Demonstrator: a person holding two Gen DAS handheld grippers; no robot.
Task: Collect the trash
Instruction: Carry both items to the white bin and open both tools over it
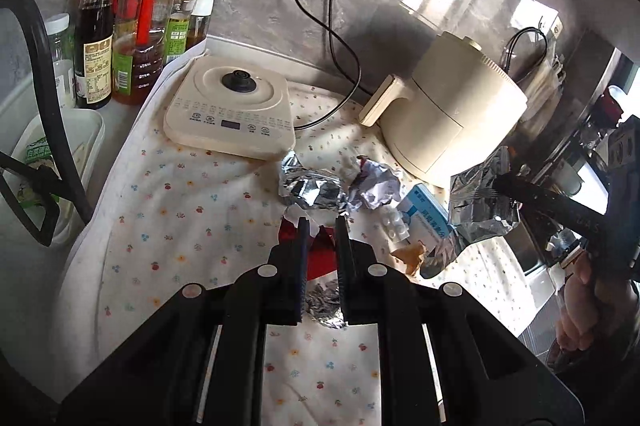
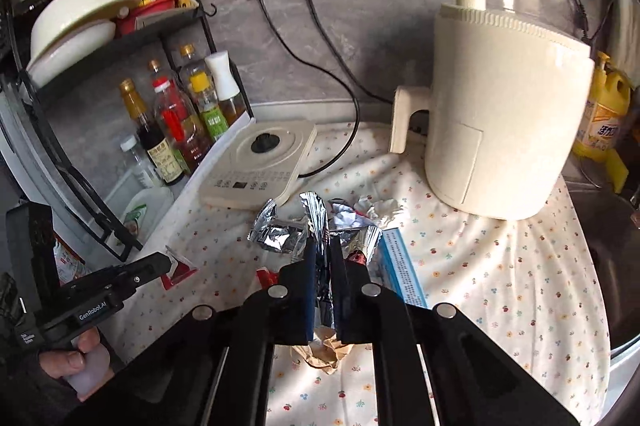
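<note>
Bottles [image 1: 132,22] crowd the upper left of the left wrist frame, standing behind a cream hotplate [image 1: 230,110] on the flowered cloth [image 1: 168,226] that covers the desk. At lower centre the left hand-held gripper [image 1: 320,226] is closed on a red wrapper [image 1: 320,250], silver inside. Past its tips, in mid-frame, lie crumpled foil wrappers [image 1: 316,186], with a blue and white box [image 1: 426,216] and a white pill strip [image 1: 394,226] to their right. A cream air fryer [image 1: 452,114] stands at upper right. Below it, the right hand-held gripper [image 2: 322,246] is clamped on a silver foil bag [image 2: 318,222], lifted clear of the cloth at the right edge of the left wrist frame.
</note>
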